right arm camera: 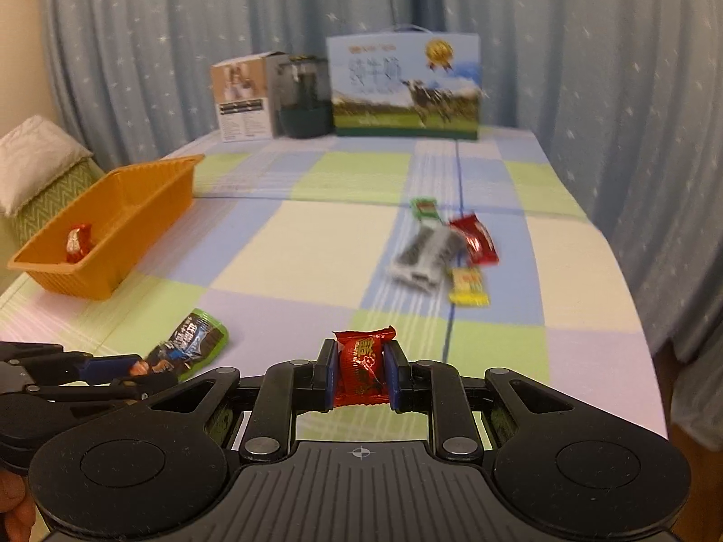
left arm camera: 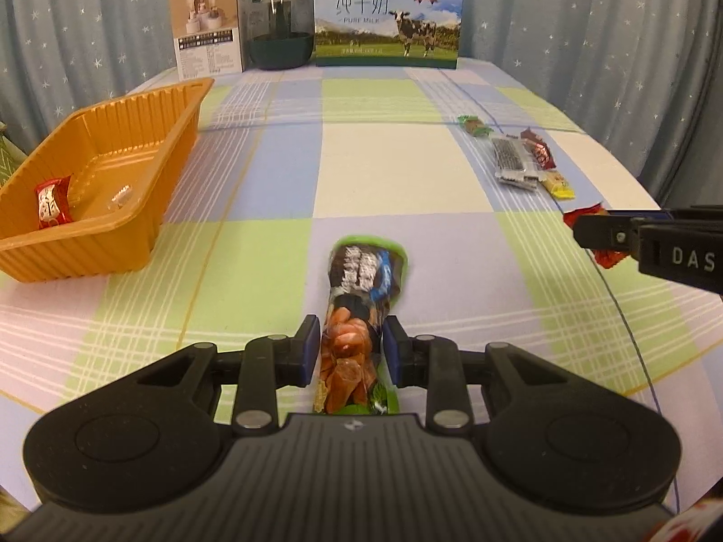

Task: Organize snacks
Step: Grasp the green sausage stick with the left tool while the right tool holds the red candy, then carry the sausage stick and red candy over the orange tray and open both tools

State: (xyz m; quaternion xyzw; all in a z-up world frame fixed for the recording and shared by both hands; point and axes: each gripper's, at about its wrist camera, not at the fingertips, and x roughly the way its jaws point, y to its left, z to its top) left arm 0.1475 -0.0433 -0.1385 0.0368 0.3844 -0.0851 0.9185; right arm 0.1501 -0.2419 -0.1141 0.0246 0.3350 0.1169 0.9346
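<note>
My left gripper [left arm camera: 351,348] is shut on a long green snack packet [left arm camera: 361,298] near the table's front; the packet also shows in the right wrist view [right arm camera: 190,348]. My right gripper [right arm camera: 360,372] is shut on a red candy [right arm camera: 363,368], which also shows at the right edge of the left wrist view [left arm camera: 583,217]. An orange tray [left arm camera: 149,207] at the left holds one red candy [left arm camera: 53,202]. A cluster of loose snacks lies on the right of the table: a green one [right arm camera: 424,207], a silver one [right arm camera: 424,253], a red one [right arm camera: 474,237] and a yellow one [right arm camera: 469,287].
A milk carton box [left arm camera: 388,16], a dark jar [left arm camera: 280,27] and a small white box [left arm camera: 210,29] stand along the far edge in front of a blue curtain. A pillow on a green seat [right arm camera: 31,167] is to the left of the table.
</note>
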